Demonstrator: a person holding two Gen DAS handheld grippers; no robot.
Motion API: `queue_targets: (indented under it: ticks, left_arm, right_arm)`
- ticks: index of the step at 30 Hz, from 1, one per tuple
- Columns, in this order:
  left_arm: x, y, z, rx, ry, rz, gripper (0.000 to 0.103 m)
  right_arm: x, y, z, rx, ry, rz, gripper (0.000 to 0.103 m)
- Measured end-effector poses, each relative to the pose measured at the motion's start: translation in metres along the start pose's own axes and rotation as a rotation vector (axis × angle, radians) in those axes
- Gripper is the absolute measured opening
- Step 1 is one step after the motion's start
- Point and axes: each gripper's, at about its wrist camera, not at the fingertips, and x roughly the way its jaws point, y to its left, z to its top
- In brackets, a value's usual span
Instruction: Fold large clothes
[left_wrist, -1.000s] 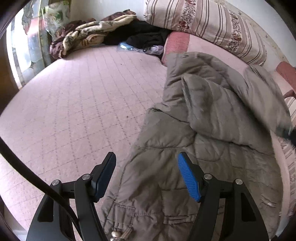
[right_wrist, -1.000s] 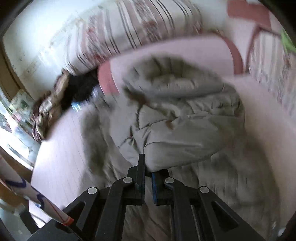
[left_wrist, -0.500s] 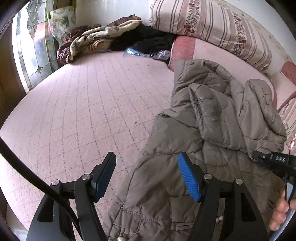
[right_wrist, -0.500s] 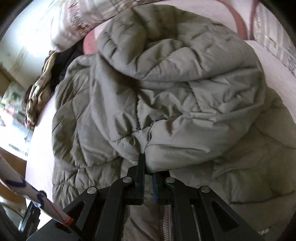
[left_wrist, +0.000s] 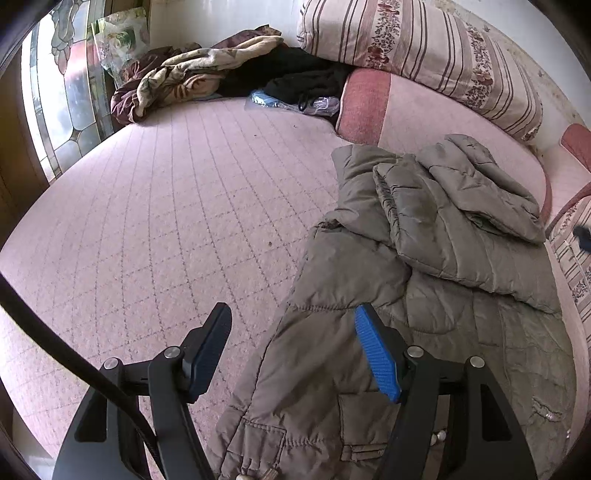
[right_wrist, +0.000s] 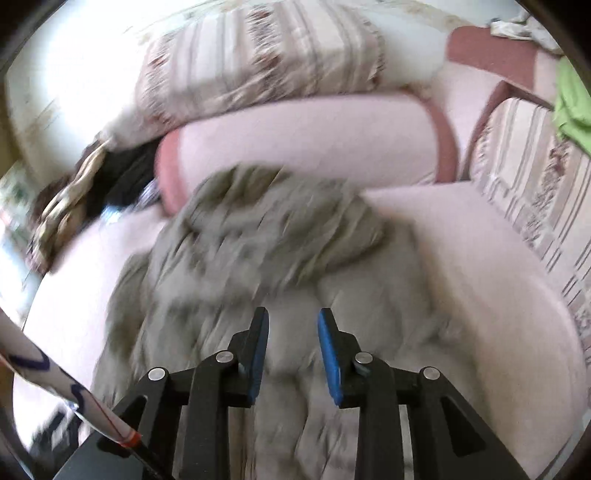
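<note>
A grey-brown quilted jacket (left_wrist: 424, 280) lies on the pink quilted bed (left_wrist: 166, 221), with one sleeve (left_wrist: 454, 221) folded across its body. My left gripper (left_wrist: 291, 332) is open and empty, just above the jacket's left edge near the hem. In the blurred right wrist view the jacket (right_wrist: 266, 258) lies below and ahead of my right gripper (right_wrist: 293, 332), which is open and holds nothing.
A striped pillow (left_wrist: 424, 48) and pink bolster (left_wrist: 424, 122) lie along the back. A pile of blankets and dark clothes (left_wrist: 221, 70) sits at the far left corner by a stained-glass window (left_wrist: 70, 85). A green cloth (right_wrist: 572, 107) lies far right.
My right gripper has opened and let go of the jacket sleeve, which now rests folded over the jacket body, and has pulled back. The left gripper has barely moved.
</note>
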Motion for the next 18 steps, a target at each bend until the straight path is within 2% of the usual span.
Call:
queue_targets:
  ticks: [5, 8, 9, 11, 12, 13, 16, 18]
  left_arm:
    - [0.005, 0.001, 0.001, 0.001, 0.006, 0.015, 0.069]
    - [0.007, 0.0, 0.002, 0.014, 0.005, 0.028, 0.069]
    - [0.008, 0.0, 0.003, 0.015, 0.009, 0.031, 0.069]
    - [0.012, 0.002, 0.005, 0.008, 0.018, 0.028, 0.069]
    - [0.014, 0.004, 0.007, 0.0, 0.024, 0.03, 0.069]
    - [0.016, 0.005, 0.007, -0.006, 0.028, 0.032, 0.069]
    - [0.022, 0.009, 0.007, -0.02, 0.051, 0.038, 0.069]
    - [0.022, 0.012, 0.006, -0.029, 0.057, 0.037, 0.069]
  right_arm:
    - [0.067, 0.016, 0.046, 0.008, 0.046, -0.087, 0.031]
    - [0.113, 0.027, 0.05, 0.036, 0.116, -0.111, 0.031]
    - [0.124, 0.028, 0.044, 0.053, 0.15, -0.098, 0.033]
    - [0.145, 0.039, 0.023, 0.093, 0.236, 0.022, 0.033]
    - [0.15, 0.05, 0.01, 0.078, 0.27, 0.077, 0.033]
    - [0.153, 0.064, -0.002, 0.02, 0.28, 0.092, 0.033]
    - [0.15, 0.099, -0.018, -0.197, 0.225, 0.0, 0.033]
    - [0.143, 0.103, -0.013, -0.219, 0.217, -0.025, 0.032]
